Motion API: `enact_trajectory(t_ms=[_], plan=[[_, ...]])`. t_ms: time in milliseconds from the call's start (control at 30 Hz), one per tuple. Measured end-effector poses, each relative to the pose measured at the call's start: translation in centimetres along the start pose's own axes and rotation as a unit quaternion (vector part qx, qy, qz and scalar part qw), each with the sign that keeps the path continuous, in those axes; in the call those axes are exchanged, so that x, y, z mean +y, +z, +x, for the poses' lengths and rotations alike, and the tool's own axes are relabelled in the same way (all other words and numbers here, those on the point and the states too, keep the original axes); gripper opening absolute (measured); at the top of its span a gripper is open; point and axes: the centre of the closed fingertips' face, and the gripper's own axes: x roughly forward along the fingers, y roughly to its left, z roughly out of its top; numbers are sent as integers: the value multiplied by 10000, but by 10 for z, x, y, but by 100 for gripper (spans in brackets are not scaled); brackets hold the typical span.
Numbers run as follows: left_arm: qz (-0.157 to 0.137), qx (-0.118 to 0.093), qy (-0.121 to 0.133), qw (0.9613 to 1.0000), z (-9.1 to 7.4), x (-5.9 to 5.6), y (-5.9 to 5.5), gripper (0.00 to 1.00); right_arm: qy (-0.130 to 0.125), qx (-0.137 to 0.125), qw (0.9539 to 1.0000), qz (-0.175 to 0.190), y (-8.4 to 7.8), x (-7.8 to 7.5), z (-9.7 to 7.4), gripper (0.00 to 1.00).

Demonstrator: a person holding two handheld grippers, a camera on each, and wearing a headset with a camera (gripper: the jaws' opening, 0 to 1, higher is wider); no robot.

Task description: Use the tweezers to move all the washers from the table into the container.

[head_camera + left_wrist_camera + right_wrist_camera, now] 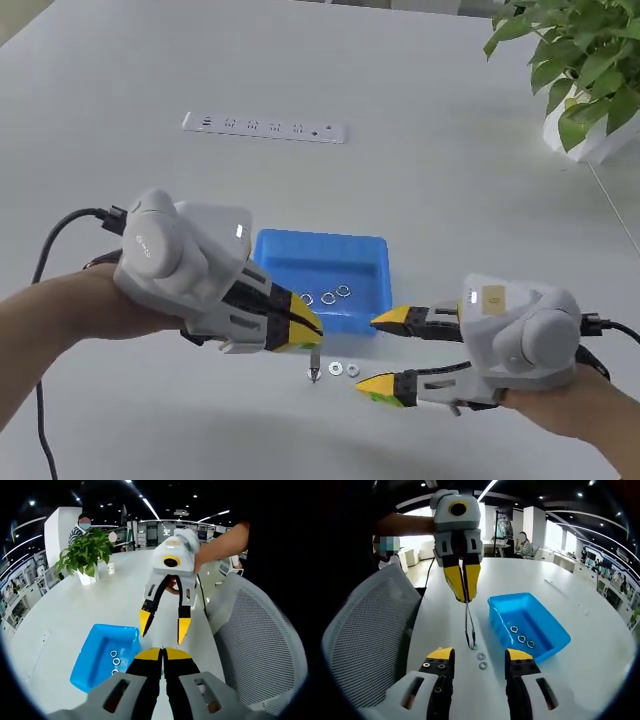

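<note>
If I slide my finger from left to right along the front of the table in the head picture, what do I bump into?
left gripper → tweezers → loose washers → right gripper

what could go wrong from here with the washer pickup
1. The tweezers, clamped in the left gripper, touch down beside two loose washers on the table; a flat washer may slip or skid away.
2. The open right gripper hovers close and might knock them.
3. A lifted washer could drop before clearing the blue container's wall.
</note>
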Motion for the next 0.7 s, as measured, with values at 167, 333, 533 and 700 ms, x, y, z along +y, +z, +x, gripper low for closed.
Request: enact_trajectory(t_ms=[167, 333, 533, 700], plan=[[4, -4, -13, 10000, 0, -1, 1, 4, 254, 75, 9995, -145, 1, 5, 13, 32], [46, 21, -63, 10000, 1, -2, 2, 4, 449, 134, 9986, -258, 3, 8, 25, 29], [74, 59, -100, 9999, 0, -2, 1, 4, 554, 189, 9976, -358, 5, 9, 34, 25], [98, 70, -162, 9998, 0, -3, 1, 4, 617, 243, 9968, -438, 3, 10, 41, 22]])
